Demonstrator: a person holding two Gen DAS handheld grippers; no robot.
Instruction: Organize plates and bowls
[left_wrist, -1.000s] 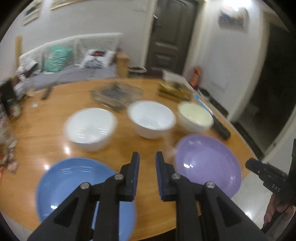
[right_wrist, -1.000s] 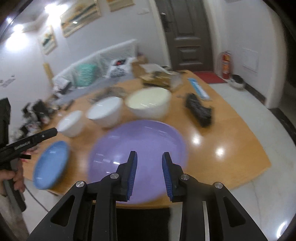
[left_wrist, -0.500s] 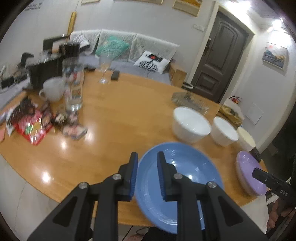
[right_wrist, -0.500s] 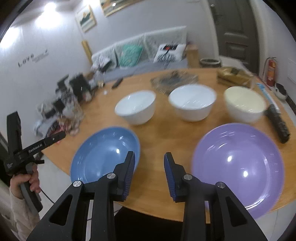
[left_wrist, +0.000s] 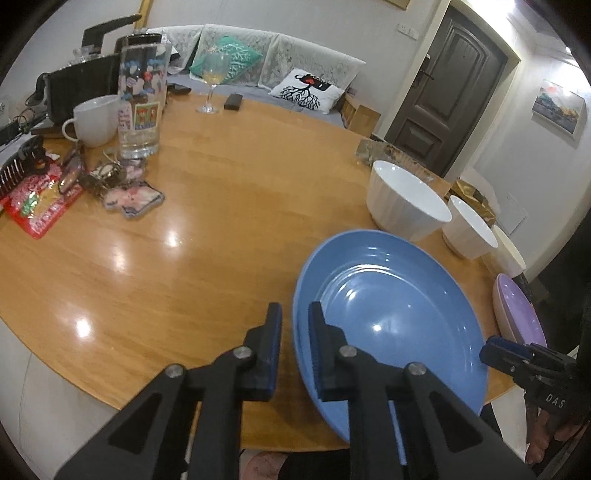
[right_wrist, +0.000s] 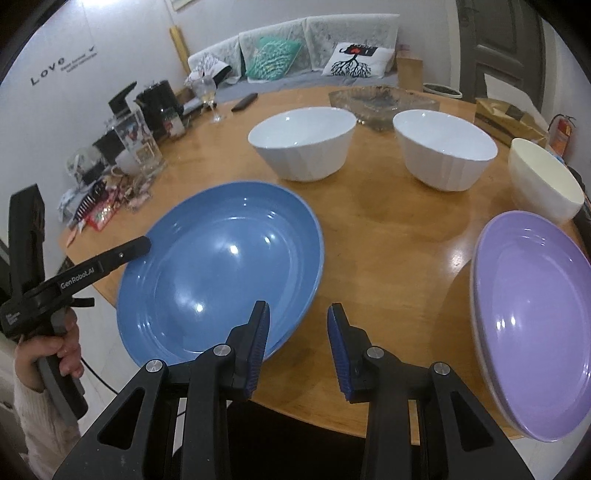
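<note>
A blue plate (left_wrist: 388, 314) (right_wrist: 221, 277) lies at the near edge of the round wooden table (left_wrist: 221, 206). My left gripper (left_wrist: 294, 332) is open, its jaws astride the plate's left rim. My right gripper (right_wrist: 297, 328) is open and empty, above the table between the blue plate and a purple plate (right_wrist: 532, 325) (left_wrist: 517, 314). Two white bowls (right_wrist: 303, 144) (right_wrist: 443, 151) and a cream bowl (right_wrist: 543, 181) stand in a row behind the plates.
Clutter sits at the table's far left: a tall printed glass (left_wrist: 140, 103), a white mug (left_wrist: 94, 120), a wine glass (left_wrist: 212, 74), snack packets (left_wrist: 40, 206) and keychains. A glass tray (right_wrist: 380, 99) and a brown box (right_wrist: 506, 118) lie behind the bowls.
My left gripper has swung left and down to the blue plate's left rim. My right gripper has turned left from the purple plate toward the gap between the plates and opened wider.
</note>
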